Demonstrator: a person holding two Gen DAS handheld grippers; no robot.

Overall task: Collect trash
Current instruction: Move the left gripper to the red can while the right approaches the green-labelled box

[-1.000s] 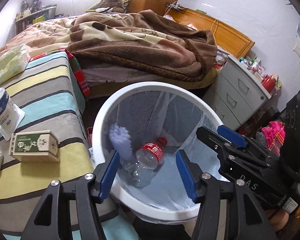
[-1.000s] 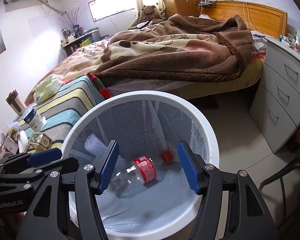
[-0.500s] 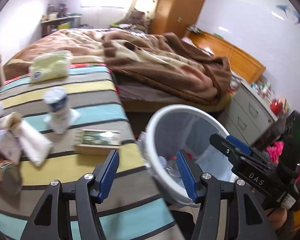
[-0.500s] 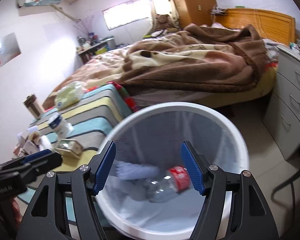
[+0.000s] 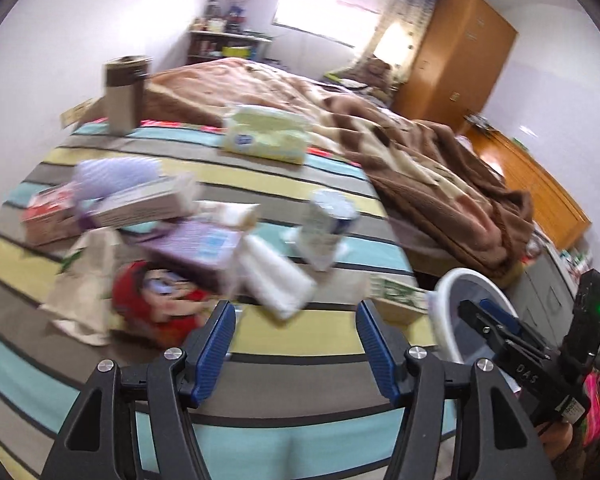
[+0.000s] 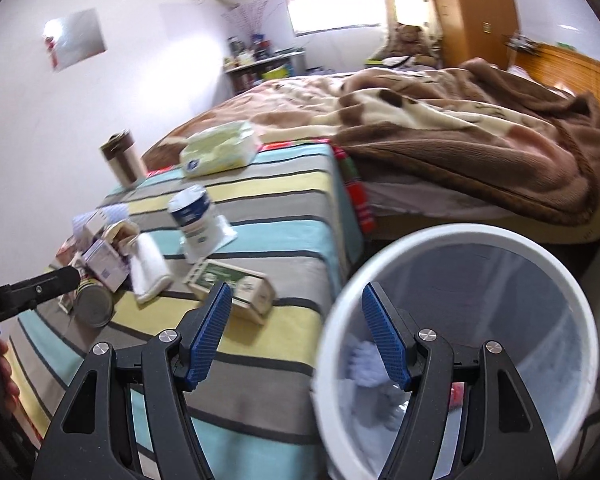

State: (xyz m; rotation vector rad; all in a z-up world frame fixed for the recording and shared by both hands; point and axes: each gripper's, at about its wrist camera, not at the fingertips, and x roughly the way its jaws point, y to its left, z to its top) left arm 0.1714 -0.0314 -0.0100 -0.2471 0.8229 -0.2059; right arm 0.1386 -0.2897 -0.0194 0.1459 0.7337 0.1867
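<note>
My left gripper (image 5: pixel 296 344) is open and empty over the striped table (image 5: pixel 284 408), facing a blurred pile of trash: a red can (image 5: pixel 156 304), a white roll (image 5: pixel 276 280), a purple box (image 5: pixel 204 244) and a green carton (image 5: pixel 396 296). My right gripper (image 6: pixel 296 336) is open and empty, between the green carton (image 6: pixel 232 284) and the white bin (image 6: pixel 452 240). The bin holds crumpled pale trash (image 6: pixel 364 364). The can (image 6: pixel 94 306) lies by the left gripper's tip (image 6: pixel 32 292).
A white-blue canister (image 6: pixel 194 220), a tissue pack (image 6: pixel 220 152) and a brown cup (image 6: pixel 122 158) stand farther back on the table. A bed with a brown blanket (image 6: pixel 480 136) lies behind. Grey drawers (image 5: pixel 556 280) stand beside the bin (image 5: pixel 468 316).
Both grippers swung left, away from the bin and toward the table. The left one now faces the trash pile. The bottle in the bin is out of sight.
</note>
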